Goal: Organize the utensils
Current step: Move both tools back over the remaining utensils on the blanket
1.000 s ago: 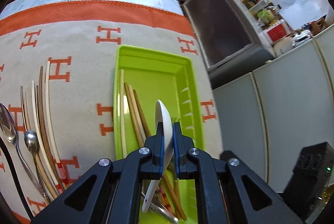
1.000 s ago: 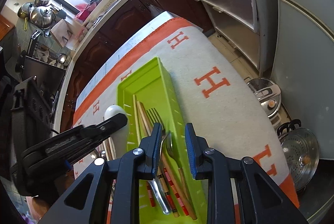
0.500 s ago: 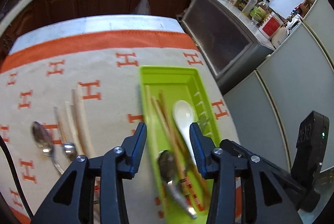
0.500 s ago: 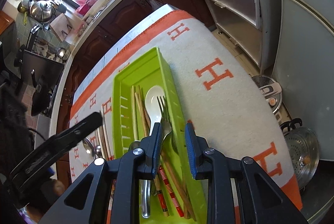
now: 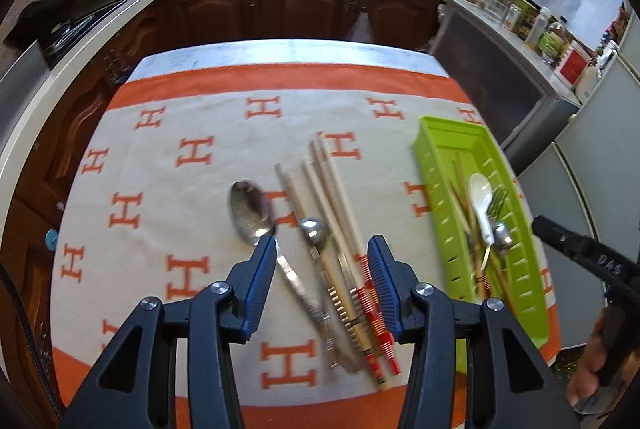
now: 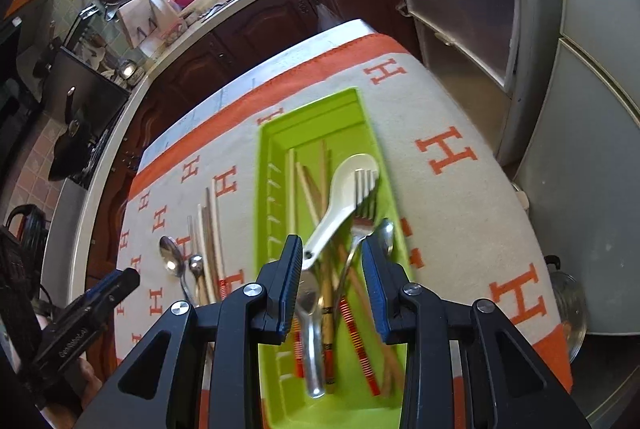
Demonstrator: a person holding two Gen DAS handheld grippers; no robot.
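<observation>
A lime green tray [image 5: 440,145] [image 6: 320,113] lies on the orange-and-cream cloth and holds a white ceramic spoon [image 5: 480,199] [image 6: 344,185], a fork [image 6: 362,205], a metal spoon and several chopsticks. On the cloth left of the tray lie a large metal spoon [image 5: 250,213] [image 6: 171,257], a small metal spoon [image 5: 314,231] and several chopsticks [image 5: 332,181]. My left gripper [image 5: 322,249] is open and empty above these loose utensils. My right gripper [image 6: 332,249] is open and empty above the tray's near end.
The table's far edge [image 5: 280,49] faces dark wood cabinets [image 5: 280,9]. A grey cabinet [image 6: 460,21] stands to the right of the table. A steamer pot [image 6: 568,313] sits on the floor by the table's right corner.
My left gripper let go of the white spoon into the tray, opened wide and swung left over the loose utensils. My right gripper stayed over the tray and opened wider.
</observation>
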